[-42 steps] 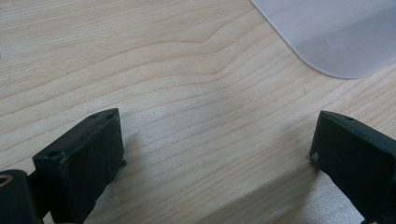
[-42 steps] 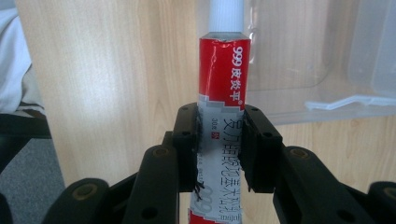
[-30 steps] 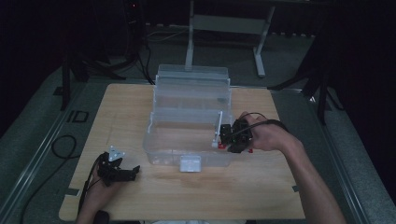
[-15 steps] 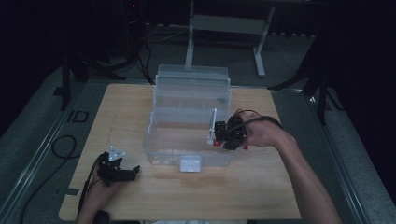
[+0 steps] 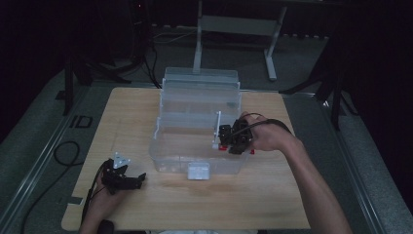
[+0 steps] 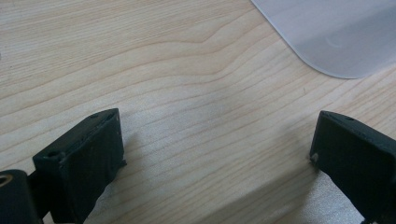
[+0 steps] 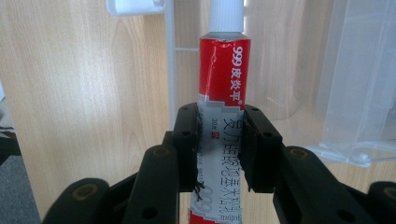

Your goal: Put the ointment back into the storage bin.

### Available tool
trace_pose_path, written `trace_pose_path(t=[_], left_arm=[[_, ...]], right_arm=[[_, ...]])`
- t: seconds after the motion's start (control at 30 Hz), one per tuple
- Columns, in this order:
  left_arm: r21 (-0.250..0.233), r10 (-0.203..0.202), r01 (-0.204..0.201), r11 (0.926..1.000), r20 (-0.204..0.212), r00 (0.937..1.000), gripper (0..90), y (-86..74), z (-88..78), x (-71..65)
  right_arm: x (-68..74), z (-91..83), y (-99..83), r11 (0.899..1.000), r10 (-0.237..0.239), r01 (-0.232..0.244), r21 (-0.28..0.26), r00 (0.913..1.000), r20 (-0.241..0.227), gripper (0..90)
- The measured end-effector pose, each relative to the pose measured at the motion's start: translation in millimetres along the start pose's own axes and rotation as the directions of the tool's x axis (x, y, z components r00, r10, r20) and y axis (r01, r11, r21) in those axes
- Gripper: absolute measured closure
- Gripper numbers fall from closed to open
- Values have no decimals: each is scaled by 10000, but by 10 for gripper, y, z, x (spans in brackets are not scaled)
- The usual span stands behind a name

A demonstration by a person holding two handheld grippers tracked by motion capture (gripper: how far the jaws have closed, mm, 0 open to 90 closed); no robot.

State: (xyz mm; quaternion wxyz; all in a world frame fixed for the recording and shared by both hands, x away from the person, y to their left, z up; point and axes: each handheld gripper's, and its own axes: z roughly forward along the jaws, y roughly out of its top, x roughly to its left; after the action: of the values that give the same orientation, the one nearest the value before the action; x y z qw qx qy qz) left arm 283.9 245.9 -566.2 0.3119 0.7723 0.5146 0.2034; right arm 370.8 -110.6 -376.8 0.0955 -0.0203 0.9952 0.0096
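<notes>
A: High view, left side first: left gripper (image 5: 127, 179) rests low on the wooden table (image 5: 272, 200), near the front left corner, well apart from the box.

B: Jaws?

A: Left gripper view has them spread wide, bare wood between, nothing held. A rounded corner of the clear plastic box (image 6: 336, 37) sits at the upper right there.

B: Centre?

A: Clear plastic box (image 5: 195, 131), open, tiered trays stepping up toward the back, white latch (image 5: 198, 170) on its front wall.

B: Right side?

A: Right gripper (image 5: 229, 141) hangs over the box's right front part, the person's hand behind it. Right gripper view: jaws clamped narrow on a red and white tube (image 7: 223, 107), white cap (image 7: 226, 16) pointing away, pads gripping the lower printed half. Tube is held clear above the box interior.
</notes>
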Motion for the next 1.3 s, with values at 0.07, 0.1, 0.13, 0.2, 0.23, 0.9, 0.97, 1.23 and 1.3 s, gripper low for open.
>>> trace_pose_path(t=[0.07, 0.1, 0.13, 0.2, 0.23, 0.9, 0.97, 1.23, 1.3], left_arm=[[-1, -2, 2, 10000, -1, 10000, 31, 0, 0, 0], [1, 1, -1, 10000, 0, 10000, 31, 0, 0, 0], [0, -1, 1, 10000, 1, 10000, 31, 0, 0, 0], [1, 3, -3, 10000, 0, 10000, 31, 0, 0, 0], [0, 1, -1, 10000, 1, 10000, 31, 0, 0, 0], [1, 1, -1, 10000, 0, 10000, 31, 0, 0, 0], [0, 0, 0, 10000, 1, 10000, 31, 0, 0, 0], [-2, 0, 0, 10000, 1, 10000, 31, 0, 0, 0], [0, 2, -2, 10000, 0, 10000, 31, 0, 0, 0]], right_arm=[[-6, 8, 17, 10000, -20, 20, -4, 10000, 39, 697], [-9, 9, 24, 10000, 3, -3, -19, 10000, 16, 697], [-15, 15, 30, 10000, -11, 11, -70, 10000, 6, 696], [-25, 30, 40, 10000, -18, 18, -35, 10000, -21, 696], [-28, 37, 44, 10000, -1, 1, 2, 10000, -56, 697], [-95, 158, 129, 9997, 20, -15, 227, 9997, -259, 696], [-104, 178, 141, 9997, -69, 75, 231, 9996, -261, 696], [-116, 219, 169, 9993, -62, 75, 368, 9993, -359, 696], [-117, 224, 174, 9994, -77, 90, 347, 9993, -357, 696]])
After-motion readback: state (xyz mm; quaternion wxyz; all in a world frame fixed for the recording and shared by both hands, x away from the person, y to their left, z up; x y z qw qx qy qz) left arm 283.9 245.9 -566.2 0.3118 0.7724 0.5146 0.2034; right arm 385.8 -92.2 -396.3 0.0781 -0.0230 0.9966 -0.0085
